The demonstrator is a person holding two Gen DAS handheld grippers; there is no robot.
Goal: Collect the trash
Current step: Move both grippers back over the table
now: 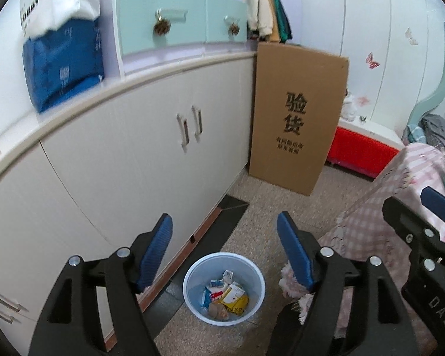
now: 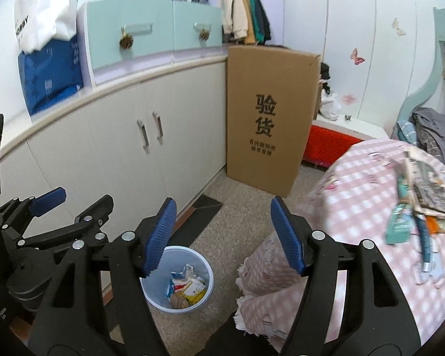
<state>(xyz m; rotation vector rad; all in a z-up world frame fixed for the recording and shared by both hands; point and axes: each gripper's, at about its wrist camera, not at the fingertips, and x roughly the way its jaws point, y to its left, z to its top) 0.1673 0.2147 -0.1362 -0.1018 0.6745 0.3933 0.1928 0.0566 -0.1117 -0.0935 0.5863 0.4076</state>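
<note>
Both tools are spread and hold nothing: the left gripper [image 1: 225,249] and the right gripper [image 2: 221,233] hang above the round pale-blue plastic bin [image 1: 190,270], which stands on the speckled floor at 6 o'clock in both views and holds crumpled glossy wrappers [image 1: 227,295].

Remaining trash, flat printed paper and foil packets [image 2: 421,204], lies on the pink checked bedcloth [image 2: 356,195] at 3 o'clock in the right view.

Likely faults:
- Thin packets slipping from the ribbed blue pads [image 2: 161,234] (low stiffness).
- Cloth pinched along with a packet.
- A drop missing the bin rim.
</note>
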